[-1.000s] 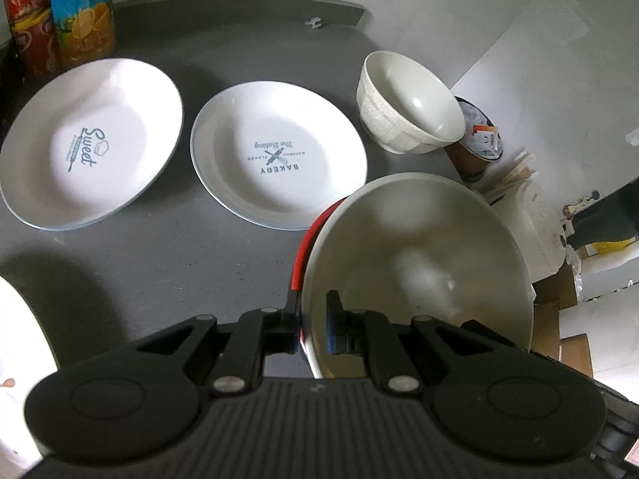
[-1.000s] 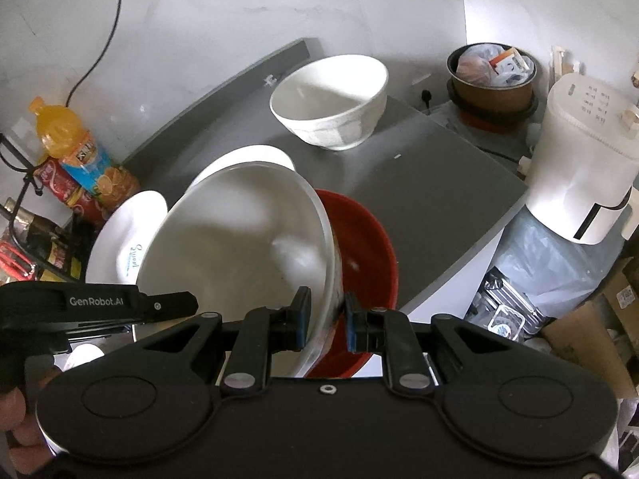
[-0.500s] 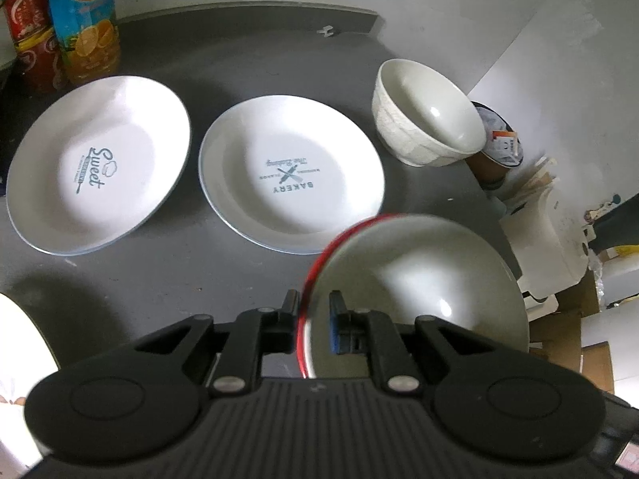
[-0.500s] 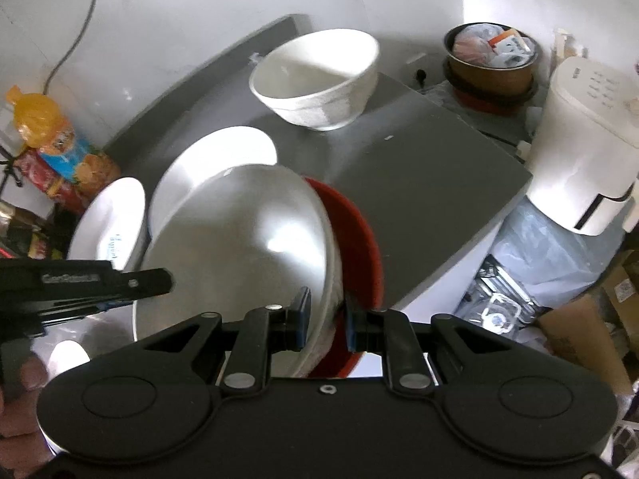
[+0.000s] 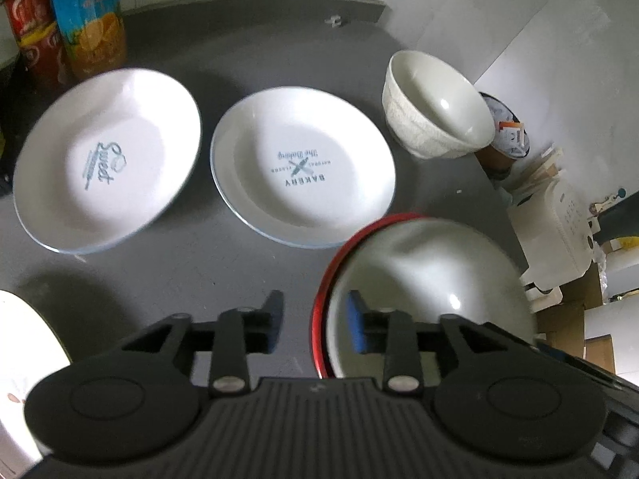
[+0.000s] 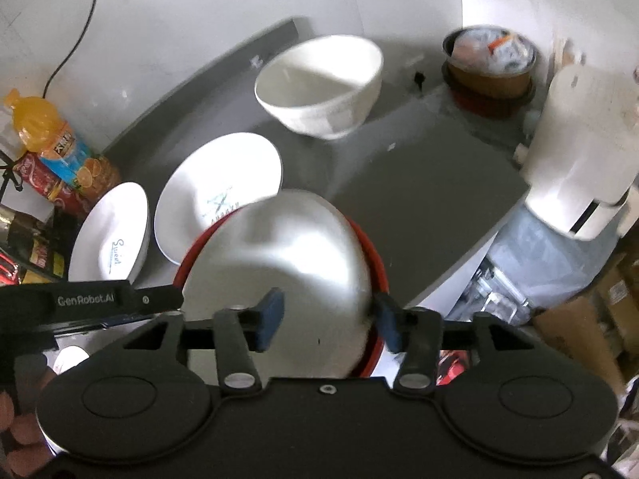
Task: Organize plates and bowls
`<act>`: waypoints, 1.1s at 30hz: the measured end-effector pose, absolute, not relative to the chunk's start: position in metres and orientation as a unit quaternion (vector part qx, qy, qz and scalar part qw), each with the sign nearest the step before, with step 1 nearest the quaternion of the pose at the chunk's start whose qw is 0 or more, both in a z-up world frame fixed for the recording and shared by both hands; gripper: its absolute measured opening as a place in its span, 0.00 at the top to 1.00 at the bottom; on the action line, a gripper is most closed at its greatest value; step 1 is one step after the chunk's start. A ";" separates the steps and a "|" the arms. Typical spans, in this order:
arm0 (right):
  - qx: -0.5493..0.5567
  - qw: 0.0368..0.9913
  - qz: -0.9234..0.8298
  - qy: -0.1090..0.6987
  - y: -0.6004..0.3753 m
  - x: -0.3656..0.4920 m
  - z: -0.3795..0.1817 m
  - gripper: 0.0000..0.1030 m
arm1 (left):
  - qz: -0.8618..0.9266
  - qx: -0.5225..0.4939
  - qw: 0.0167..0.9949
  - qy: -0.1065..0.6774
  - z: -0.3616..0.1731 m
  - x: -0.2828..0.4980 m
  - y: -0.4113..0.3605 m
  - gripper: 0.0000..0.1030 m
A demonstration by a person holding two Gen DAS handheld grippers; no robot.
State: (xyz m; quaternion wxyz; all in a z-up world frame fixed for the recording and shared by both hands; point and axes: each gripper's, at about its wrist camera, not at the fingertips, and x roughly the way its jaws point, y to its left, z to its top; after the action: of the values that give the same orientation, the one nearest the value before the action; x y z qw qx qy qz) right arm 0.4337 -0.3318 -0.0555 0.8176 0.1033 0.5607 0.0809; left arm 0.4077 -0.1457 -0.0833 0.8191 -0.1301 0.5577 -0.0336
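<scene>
Both grippers stand open. Left gripper (image 5: 315,325) straddles the near rim of the grey bowl (image 5: 431,279), one finger outside, one inside, neither pressing. Right gripper (image 6: 325,321) straddles the opposite rim the same way, jaws wide, no contact I can confirm.

The grey bowl sits nested in the red bowl (image 5: 319,319) at the near right corner of the counter (image 5: 223,263), close to the edge. Only a red crescent shows around it.

Rest of the set: white bowl (image 5: 435,107) at the back right, upright. "Bakery" plate (image 5: 303,165) in the middle, "Sweet" plate (image 5: 106,155) to its left, apart from each other and flat on the counter. Drink bottles (image 5: 86,16) behind them.

Handling, my guess: all of it is rigid, glazed or glossy, so slick under the pads and chip-prone. The white bowl looks thick and heavy; pinch the rim wall, one finger in and one out. The plates are shallow with low rims, hard to get under; a rim-edge pinch will tilt them. Keep stacks away from that counter edge.
</scene>
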 end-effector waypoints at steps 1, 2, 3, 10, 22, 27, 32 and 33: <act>0.098 0.823 0.078 0.553 -0.331 0.432 -0.051 0.45 | -0.035 -0.130 0.822 0.554 -0.080 0.407 -0.145 0.59; 0.098 0.828 0.078 0.547 -0.331 0.430 -0.046 0.45 | -0.037 -0.129 0.825 0.549 -0.077 0.407 -0.143 0.55; 0.101 0.829 0.077 0.544 -0.332 0.428 -0.044 0.45 | -0.039 -0.128 0.828 0.545 -0.074 0.406 -0.142 0.52; 0.113 0.839 0.048 0.529 -0.330 0.414 -0.032 0.44 | -0.061 -0.115 0.837 0.532 -0.058 0.401 -0.135 0.42; 0.119 0.855 0.025 0.504 -0.329 0.400 -0.013 0.13 | -0.078 -0.093 0.843 0.524 -0.045 0.394 -0.135 0.22; 0.119 0.854 0.030 0.506 -0.335 0.407 -0.017 0.09 | -0.081 -0.091 0.840 0.529 -0.048 0.401 -0.143 0.21; 0.121 0.851 0.038 0.510 -0.345 0.424 -0.024 0.08 | -0.071 -0.091 0.841 0.529 -0.048 0.415 -0.155 0.21; 0.120 0.850 0.040 0.511 -0.347 0.428 -0.025 0.08 | -0.067 -0.093 0.841 0.529 -0.047 0.419 -0.157 0.21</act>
State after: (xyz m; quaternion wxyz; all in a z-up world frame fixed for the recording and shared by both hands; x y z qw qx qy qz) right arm 0.4283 -0.3470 -0.0249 0.8501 0.1203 0.5111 0.0398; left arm 0.4188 -0.1570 -0.0471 0.8411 -0.0933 0.5286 -0.0670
